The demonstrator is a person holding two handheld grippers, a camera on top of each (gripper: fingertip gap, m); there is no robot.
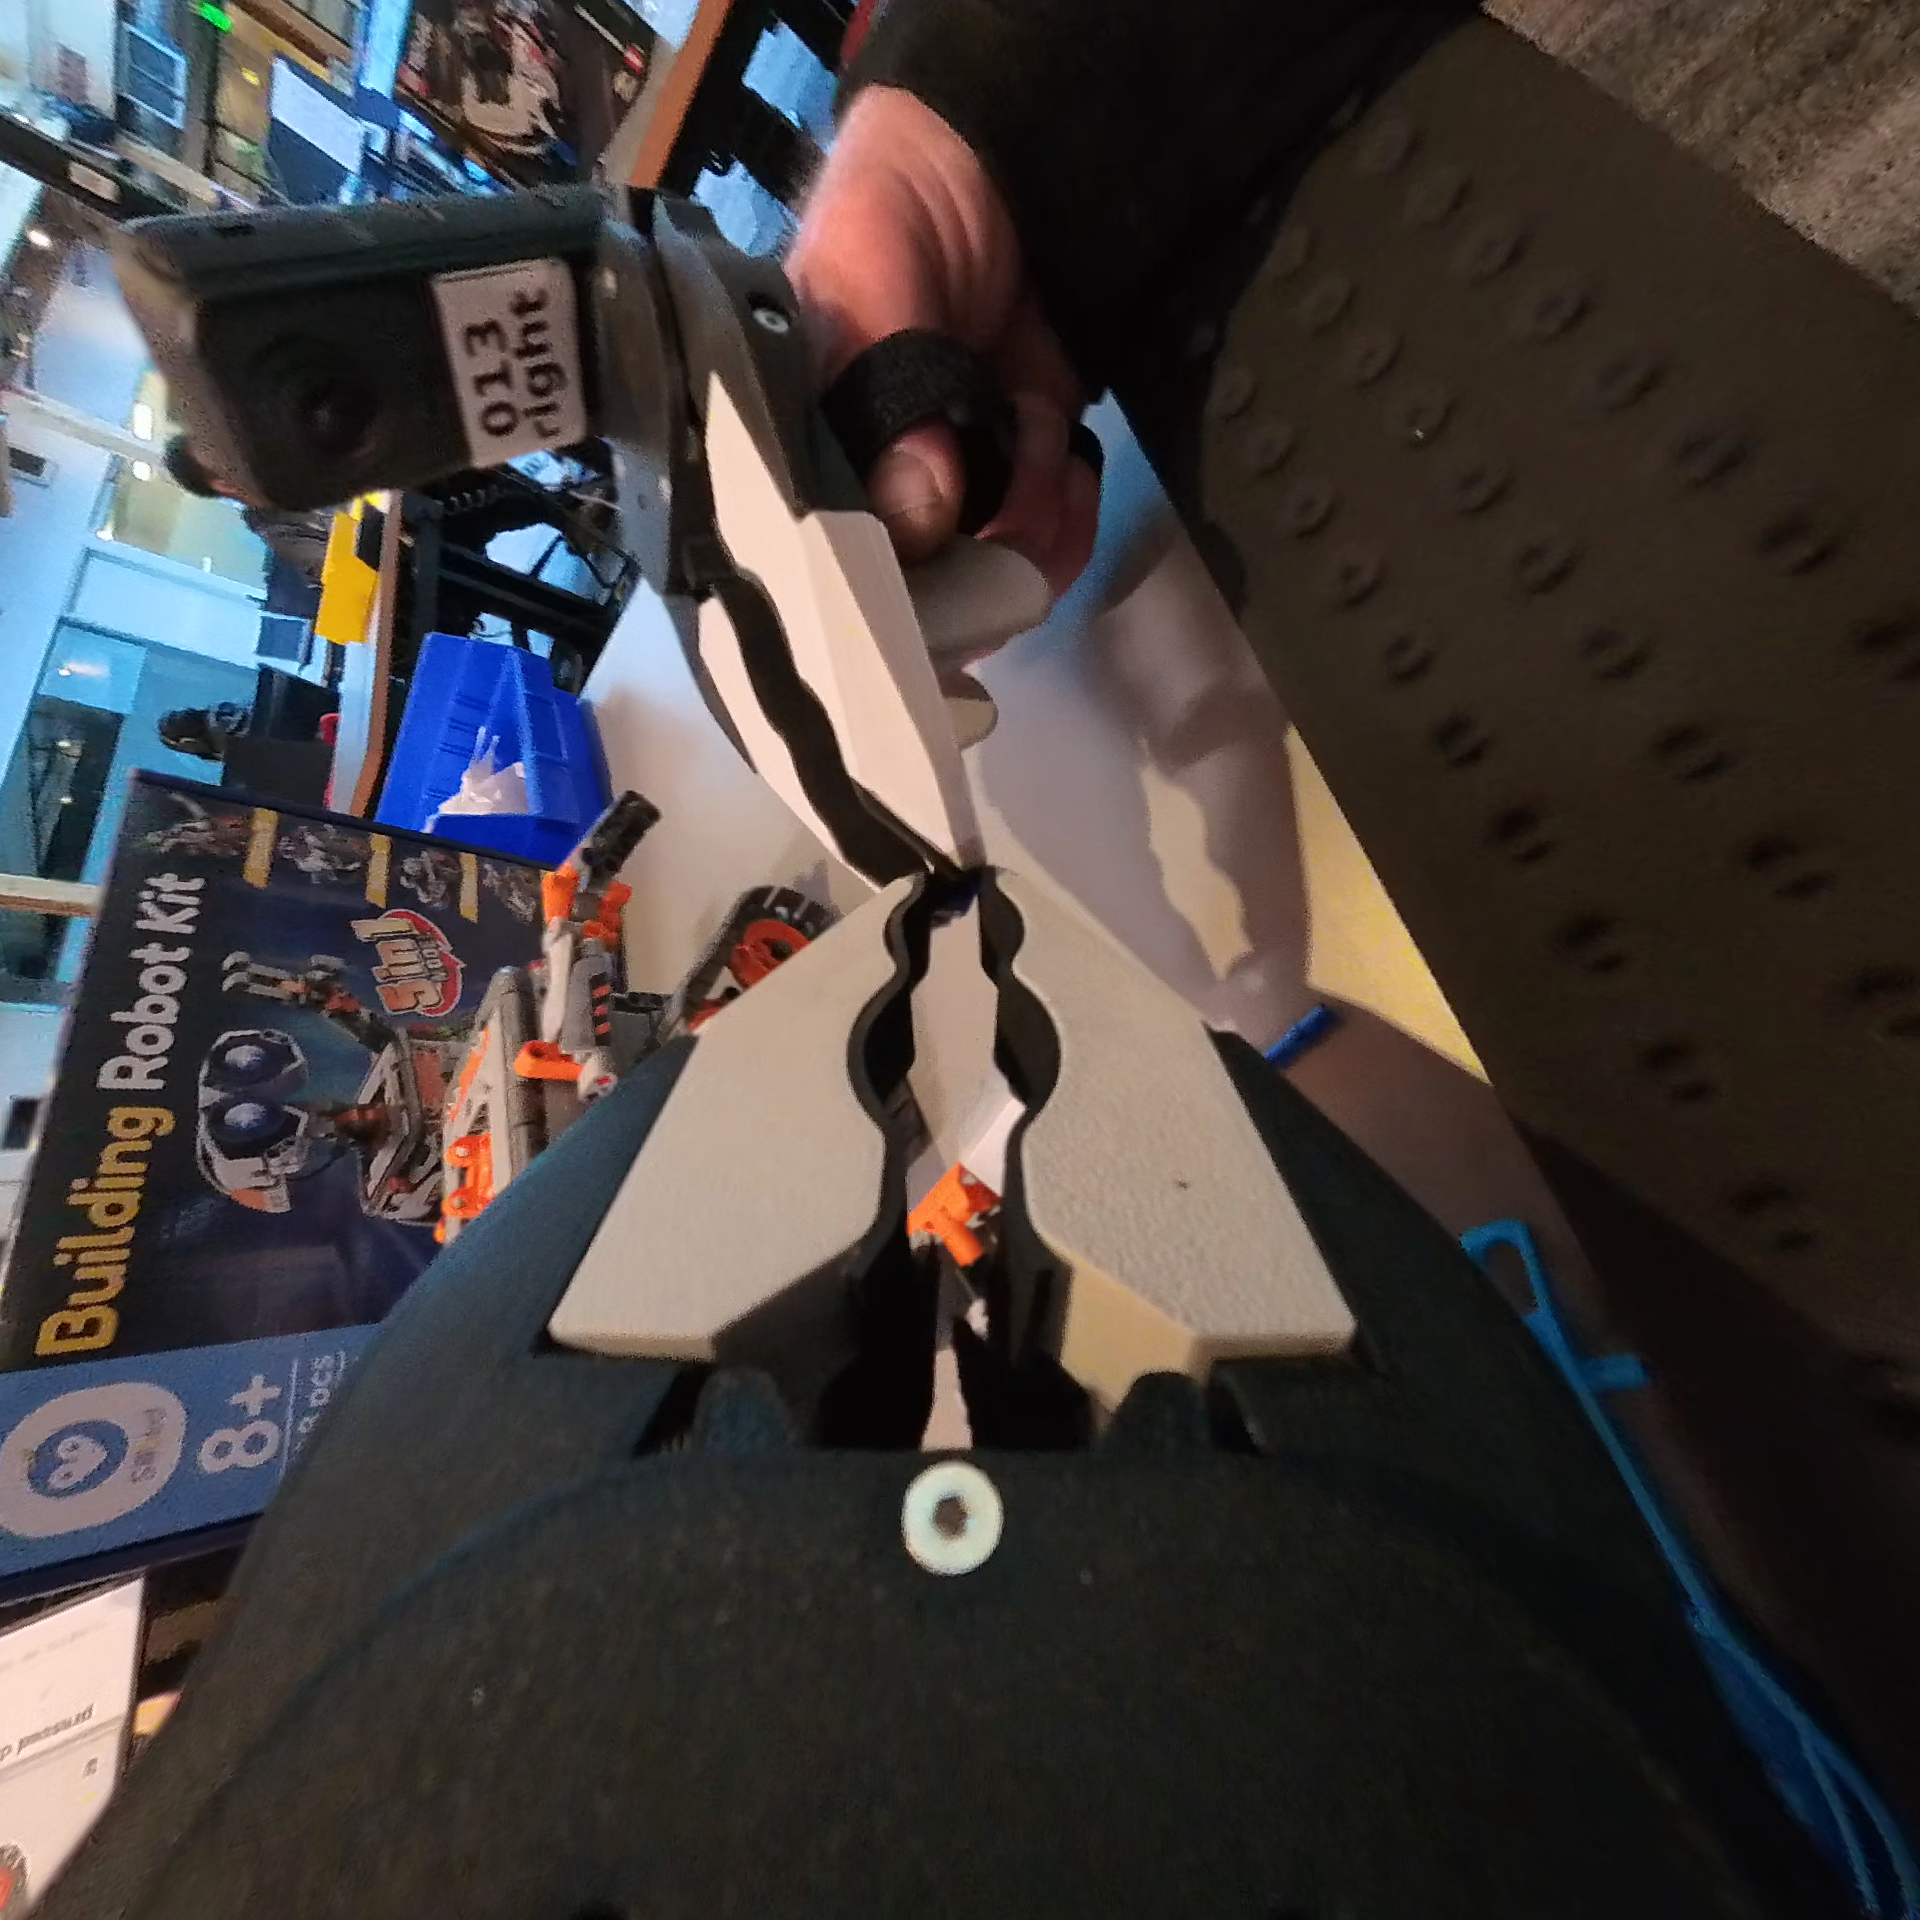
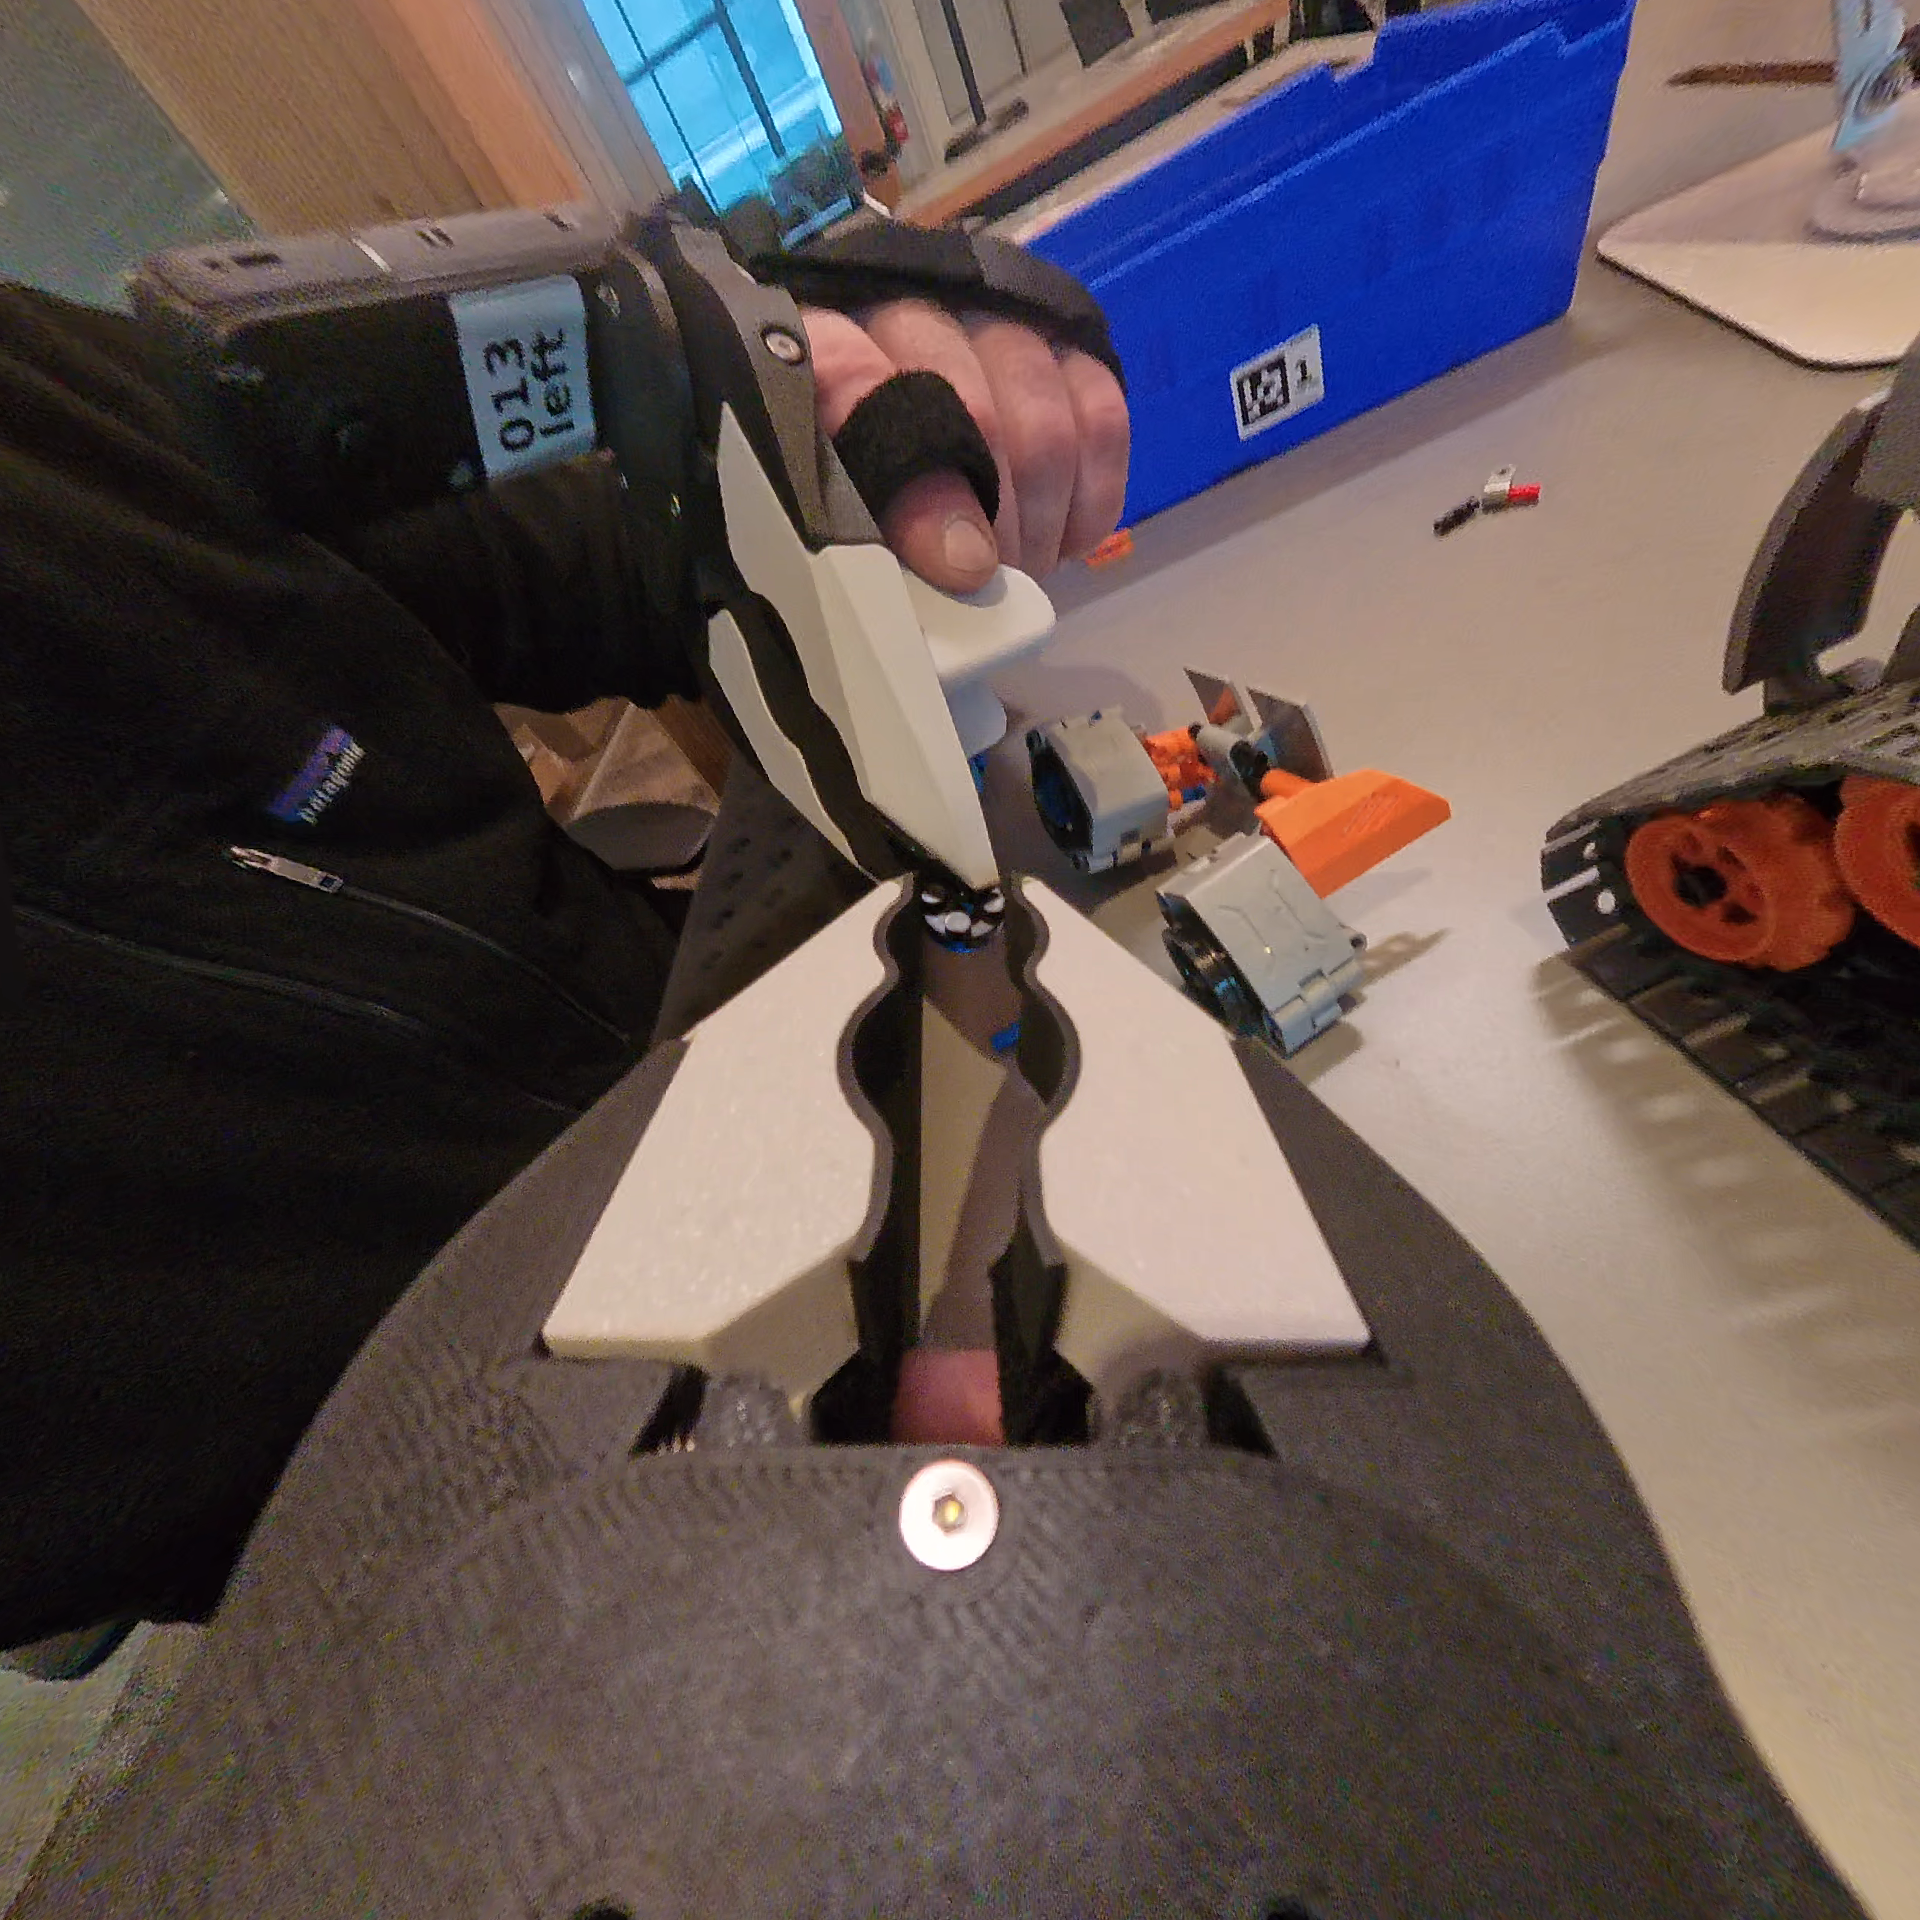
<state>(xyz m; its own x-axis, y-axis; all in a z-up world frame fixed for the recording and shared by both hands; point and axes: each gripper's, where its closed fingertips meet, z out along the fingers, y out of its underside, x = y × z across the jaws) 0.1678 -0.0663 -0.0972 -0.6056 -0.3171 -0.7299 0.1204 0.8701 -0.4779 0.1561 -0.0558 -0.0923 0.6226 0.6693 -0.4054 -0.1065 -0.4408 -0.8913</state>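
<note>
Office-like workshop: blue parts bin (image 2: 1351,239), robot-kit box (image 1: 239,1049), worktable (image 2: 1455,1091).

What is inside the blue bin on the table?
In the left wrist view, the blue bin holds something white and crumpled. Its walls cover the rest. The right wrist view shows only its outer wall.

Blue bin (image 2: 1351,260), orange wheels (image 2: 1735,883), black tracks (image 2: 1745,1039).
</note>
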